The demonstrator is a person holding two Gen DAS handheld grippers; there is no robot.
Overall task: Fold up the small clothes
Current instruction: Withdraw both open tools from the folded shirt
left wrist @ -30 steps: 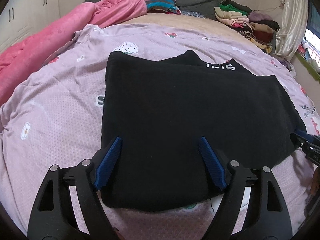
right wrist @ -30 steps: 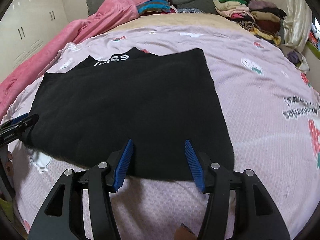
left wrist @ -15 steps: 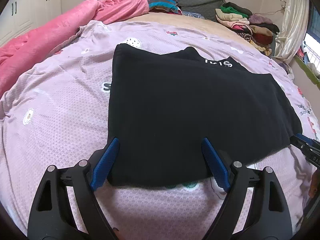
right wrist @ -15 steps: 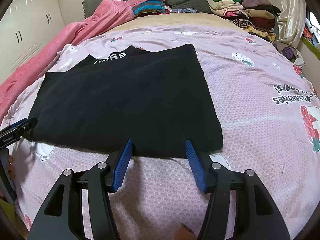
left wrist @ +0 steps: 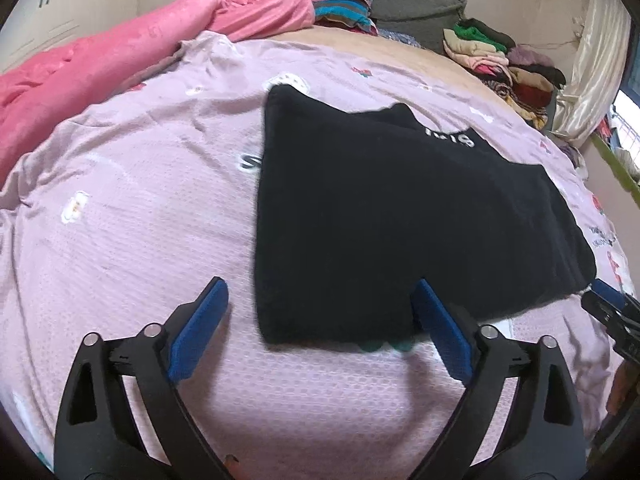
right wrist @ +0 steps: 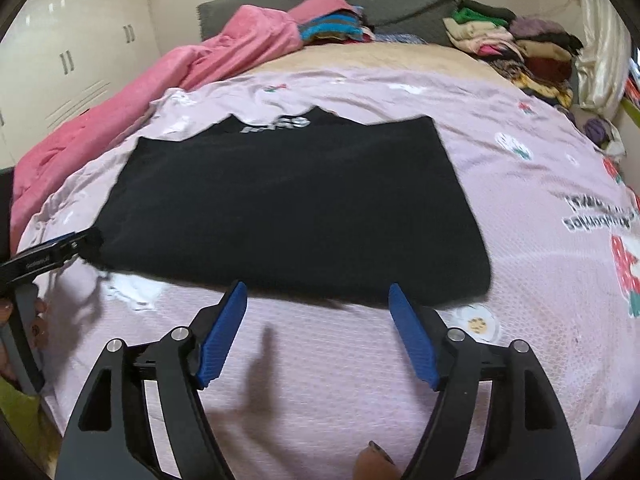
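Left wrist view: left hand-held gripper (left wrist: 320, 322), jaws just opened wide and empty, at the near-left corner of the black garment (left wrist: 400, 216) lying flat on the bed (left wrist: 120, 216).
Right wrist view: right hand-held gripper (right wrist: 318, 332), likewise just opened and empty, just short of the garment's near hem; long axis runs left to right.

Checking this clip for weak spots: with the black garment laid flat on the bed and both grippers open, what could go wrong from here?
1. The black garment lies on a soft, wrinkled pink sheet; a low pinch may catch the sheet too.
2. The left gripper, jaws just opened wider, straddles only one near corner, and the right gripper is short of the hem, so uneven grabs could skew the next fold.
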